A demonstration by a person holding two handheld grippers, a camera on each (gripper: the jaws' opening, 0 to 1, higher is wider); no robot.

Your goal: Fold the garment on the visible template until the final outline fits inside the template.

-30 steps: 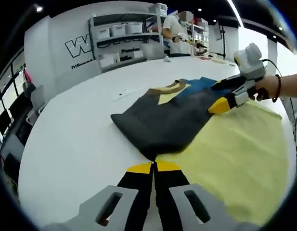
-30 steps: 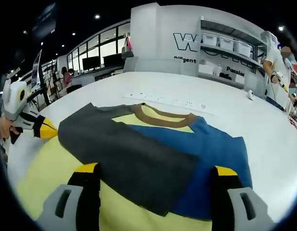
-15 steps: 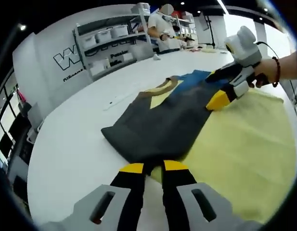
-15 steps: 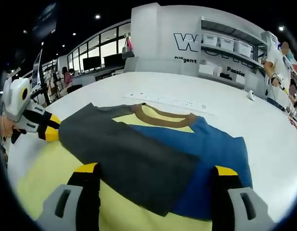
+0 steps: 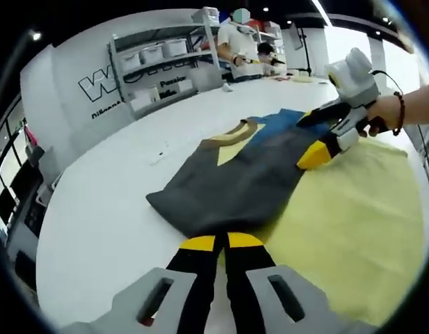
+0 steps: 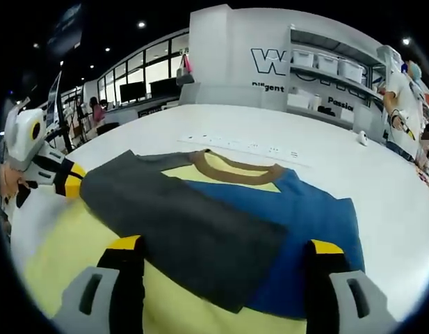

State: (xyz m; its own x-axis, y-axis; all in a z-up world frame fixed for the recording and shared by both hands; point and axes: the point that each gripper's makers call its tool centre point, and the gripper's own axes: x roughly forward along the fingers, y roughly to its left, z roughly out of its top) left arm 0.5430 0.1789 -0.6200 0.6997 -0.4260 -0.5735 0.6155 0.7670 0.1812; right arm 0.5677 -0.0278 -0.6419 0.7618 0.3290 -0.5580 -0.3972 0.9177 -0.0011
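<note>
In the left gripper view, the left gripper (image 5: 221, 241) rises from the bottom with its yellow-tipped black jaws drawn nearly together; their tips sit right at the near corner of the dark grey, blue and pale yellow T-shirt with a brown collar (image 5: 231, 177), but I cannot tell whether any cloth is pinched between them. The shirt lies partly folded on the pale yellow cloth template (image 5: 353, 223), its grey part spilling past the template's edge onto the white round table (image 5: 103, 216). The right gripper (image 5: 318, 147) comes in from the right, held by a hand (image 5: 382, 115) with a dark wristband, its yellow tip touching the shirt's far edge. Beyond the table stand grey shelves with white bins (image 5: 158, 59) and a person in a white top (image 5: 235, 42).

In the right gripper view, the right gripper (image 6: 227, 245) has its jaws spread wide, one on each side of the shirt's near edge, holding nothing. The shirt (image 6: 221, 216) lies flat across the template (image 6: 68, 257), the grey part folded over the blue, the brown collar at the far side. The left gripper (image 6: 68, 182) enters from the left, its yellow tip at the grey corner. A thin white strip (image 6: 242, 146) lies on the table (image 6: 325, 153) behind the collar.
</note>
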